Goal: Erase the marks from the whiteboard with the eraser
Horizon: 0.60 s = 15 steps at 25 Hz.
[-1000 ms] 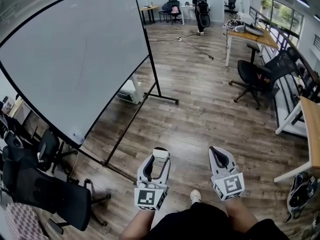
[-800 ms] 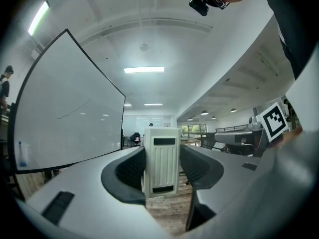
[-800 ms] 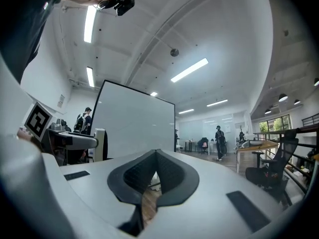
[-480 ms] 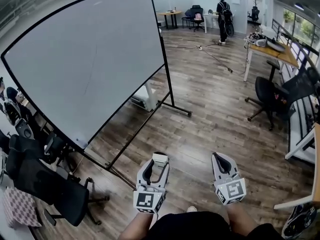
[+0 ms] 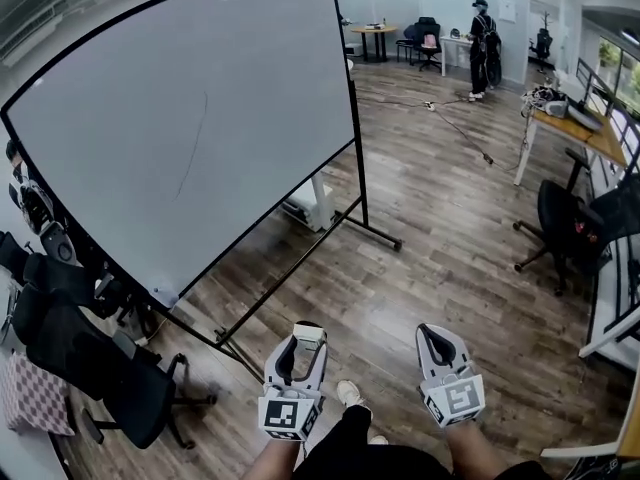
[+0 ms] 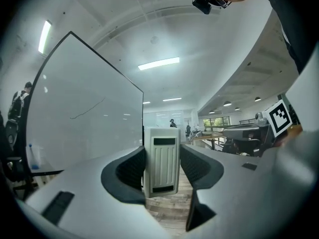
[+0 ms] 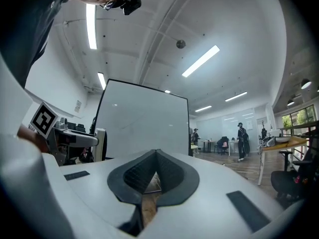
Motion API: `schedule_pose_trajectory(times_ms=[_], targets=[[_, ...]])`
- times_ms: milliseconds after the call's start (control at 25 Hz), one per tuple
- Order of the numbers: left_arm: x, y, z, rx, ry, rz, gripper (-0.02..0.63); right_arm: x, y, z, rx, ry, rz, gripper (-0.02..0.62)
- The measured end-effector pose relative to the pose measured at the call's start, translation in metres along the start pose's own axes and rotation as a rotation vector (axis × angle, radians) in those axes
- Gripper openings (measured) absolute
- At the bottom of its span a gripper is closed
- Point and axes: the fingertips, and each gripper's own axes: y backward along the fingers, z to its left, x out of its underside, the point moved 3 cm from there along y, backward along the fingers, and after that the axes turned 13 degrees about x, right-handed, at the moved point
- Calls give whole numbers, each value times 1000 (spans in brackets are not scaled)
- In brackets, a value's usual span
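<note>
A large whiteboard (image 5: pixel 180 118) on a black wheeled stand fills the upper left of the head view; a thin dark pen line (image 5: pixel 195 143) runs down it left of middle. The same board (image 6: pixel 79 123) shows at the left of the left gripper view, with the line (image 6: pixel 87 111) faint. My left gripper (image 5: pixel 305 336) is low in the head view, shut on a white ribbed eraser (image 6: pixel 161 161) that stands upright between the jaws. My right gripper (image 5: pixel 430 336) is beside it, shut with nothing in it. Both are well short of the board.
Black office chairs (image 5: pixel 110 378) crowd the lower left by the board's stand (image 5: pixel 300 248). A desk (image 5: pixel 575 133) and chair (image 5: pixel 565 228) stand at the right. A person (image 5: pixel 482 38) stands far back near tables. Wooden floor (image 5: pixel 440 238) lies between.
The view has swung left and moved closer to the board, so it fills more of the frame and the pen line shows plainer. Both grippers keep their hold and spacing.
</note>
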Motion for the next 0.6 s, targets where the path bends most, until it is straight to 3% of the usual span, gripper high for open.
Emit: schedule_pose_trajectory(times_ms=[240, 600], targets=[[-8, -39, 78, -98, -8, -31, 236, -7, -96, 3, -57, 9, -19, 18], [-14, -78, 188, -183, -6, -33, 236, -18, -249, 60, -222, 15, -7, 18]])
